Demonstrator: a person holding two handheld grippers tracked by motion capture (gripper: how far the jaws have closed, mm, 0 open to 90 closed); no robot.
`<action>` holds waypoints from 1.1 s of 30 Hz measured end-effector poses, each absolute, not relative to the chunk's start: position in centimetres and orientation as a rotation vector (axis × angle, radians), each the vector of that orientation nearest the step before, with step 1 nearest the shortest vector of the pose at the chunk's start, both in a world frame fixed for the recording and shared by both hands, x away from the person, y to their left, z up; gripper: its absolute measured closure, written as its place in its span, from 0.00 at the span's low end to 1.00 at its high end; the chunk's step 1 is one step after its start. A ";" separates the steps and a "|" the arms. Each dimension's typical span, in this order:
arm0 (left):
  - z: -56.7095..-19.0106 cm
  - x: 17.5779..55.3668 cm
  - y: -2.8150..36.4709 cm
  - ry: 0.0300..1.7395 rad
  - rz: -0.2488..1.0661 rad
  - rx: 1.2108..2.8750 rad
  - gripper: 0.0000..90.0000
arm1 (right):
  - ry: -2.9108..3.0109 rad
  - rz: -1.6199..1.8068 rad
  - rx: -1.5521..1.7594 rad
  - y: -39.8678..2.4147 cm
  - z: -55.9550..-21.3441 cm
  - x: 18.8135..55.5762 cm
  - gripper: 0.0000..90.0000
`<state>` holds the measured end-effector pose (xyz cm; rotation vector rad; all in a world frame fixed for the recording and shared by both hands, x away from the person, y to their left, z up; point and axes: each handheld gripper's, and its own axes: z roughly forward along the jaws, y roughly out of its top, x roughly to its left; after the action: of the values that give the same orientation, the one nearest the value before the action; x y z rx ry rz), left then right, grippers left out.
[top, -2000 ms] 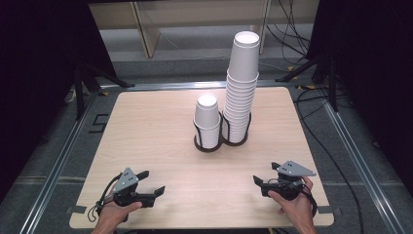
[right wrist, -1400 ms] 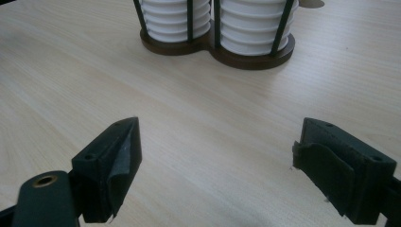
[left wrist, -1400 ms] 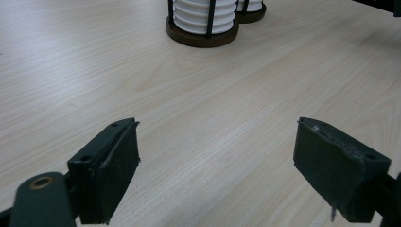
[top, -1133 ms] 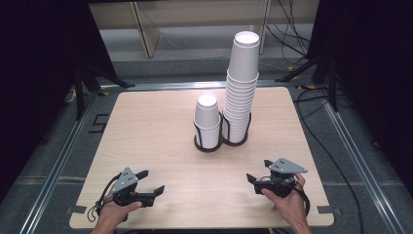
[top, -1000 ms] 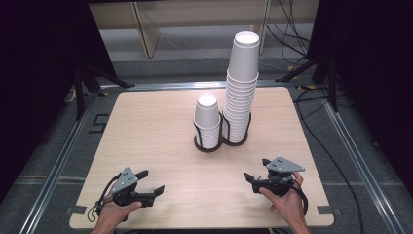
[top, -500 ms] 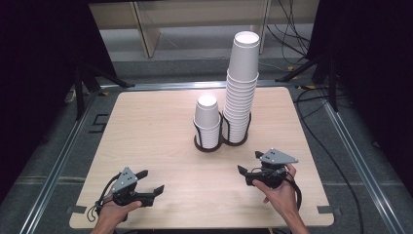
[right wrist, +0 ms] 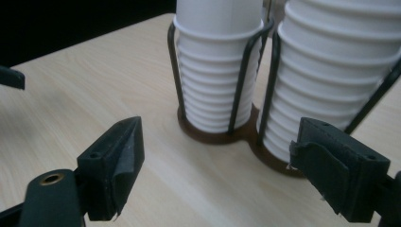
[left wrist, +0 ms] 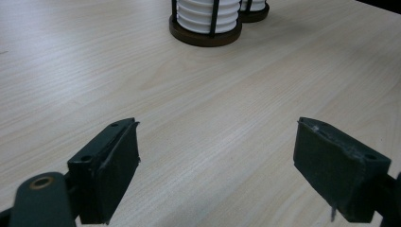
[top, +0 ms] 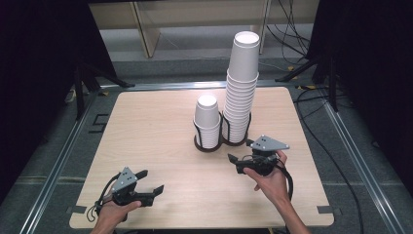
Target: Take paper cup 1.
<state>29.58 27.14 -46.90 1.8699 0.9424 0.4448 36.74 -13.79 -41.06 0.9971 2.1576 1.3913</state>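
Right gripper (top: 235, 162) jaws apart, empty, near the cup holder (top: 220, 143) at table (top: 146, 126) centre; short stack (top: 208, 121) and tall stack (top: 240, 92) upright inside. Left gripper (top: 152, 189) apart, empty, near edge.

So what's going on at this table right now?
A person holds a claw in each hand over a wooden table. The right claw is open and empty, close to a black wire holder with a short stack of paper cups and a tall stack. The left claw rests open near the table's front edge.
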 end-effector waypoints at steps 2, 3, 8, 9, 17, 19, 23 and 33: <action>-46.8 29.6 27.2 0.943 0.451 1.874 0.16 | 2.151 1.389 0.973 -13.3 -40.5 37.3 0.19; -46.9 29.6 27.2 0.939 0.444 1.862 0.16 | 2.147 1.406 0.976 -13.1 -40.3 37.5 0.19; -46.9 29.6 27.2 0.951 0.445 1.860 0.16 | 2.123 1.435 0.973 -11.9 -39.0 38.3 0.19; -46.9 29.6 27.1 0.952 0.443 1.857 0.17 | 2.100 1.448 0.972 -11.3 -38.5 38.8 0.19; -46.9 29.6 27.1 0.951 0.444 1.860 0.16 | 2.092 1.469 0.964 -10.3 -37.4 40.2 0.19; -46.9 29.6 27.1 0.952 0.443 1.856 0.17 | 2.088 1.470 0.957 -10.2 -37.3 40.4 0.19; -46.9 29.6 27.1 0.950 0.443 1.857 0.16 | 2.088 1.458 0.967 -9.6 -37.1 40.8 0.18; -46.9 29.6 27.2 0.942 0.446 1.871 0.16 | 2.078 1.472 0.950 -8.2 -36.5 41.8 0.17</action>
<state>29.58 27.19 -46.85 1.8712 0.9416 0.4463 41.78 -8.23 -36.54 0.9498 2.0776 1.4720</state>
